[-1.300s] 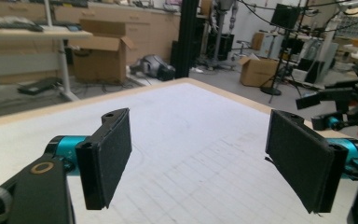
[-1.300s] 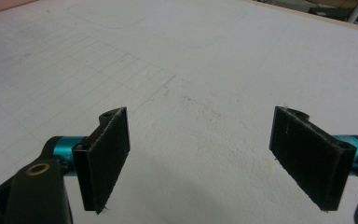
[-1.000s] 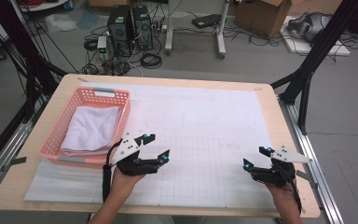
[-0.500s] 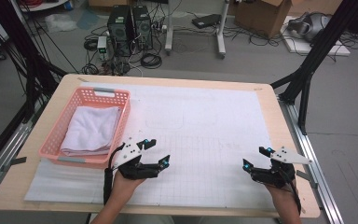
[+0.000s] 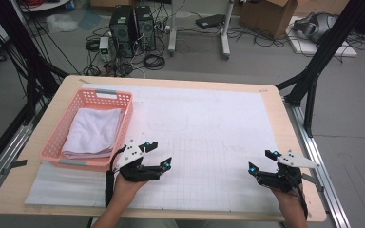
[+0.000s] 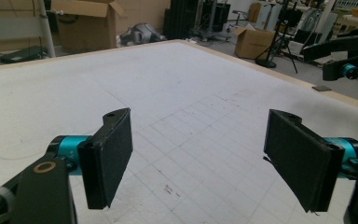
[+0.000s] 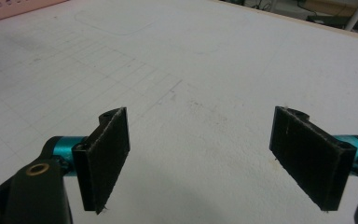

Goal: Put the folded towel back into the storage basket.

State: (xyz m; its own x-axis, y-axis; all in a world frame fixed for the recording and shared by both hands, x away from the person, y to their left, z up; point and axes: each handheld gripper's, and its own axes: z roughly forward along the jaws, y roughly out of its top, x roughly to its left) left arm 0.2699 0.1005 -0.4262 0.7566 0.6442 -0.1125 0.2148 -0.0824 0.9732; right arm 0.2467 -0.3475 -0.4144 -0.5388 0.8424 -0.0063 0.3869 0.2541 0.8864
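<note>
1. The left gripper (image 5: 158,156) is near the front edge of the table (image 5: 180,81), just beside the front right corner of the pink basket (image 5: 124,124). Its jaws stand wide apart with nothing between them; in the left gripper view the two black pads (image 6: 111,155) frame only the white sheet (image 6: 177,93).
2. The right gripper (image 5: 261,160) is near the front right corner of the table, well apart from the left one. Its jaws are also wide apart and hold nothing; in the right gripper view its pads (image 7: 106,156) are above the bare white sheet.
3. The pink basket lies at the left side of the table. Its long axis runs from the front edge to the far edge, a little tilted to the right at the far end.
4. A folded white towel (image 5: 94,132) lies flat inside the basket, and its long side follows the same direction as the basket.
5. The white sheet has a thin printed grid and some faint curved outlines. I cannot read any brand, label or writing on the basket, the towel or the sheet.
</note>
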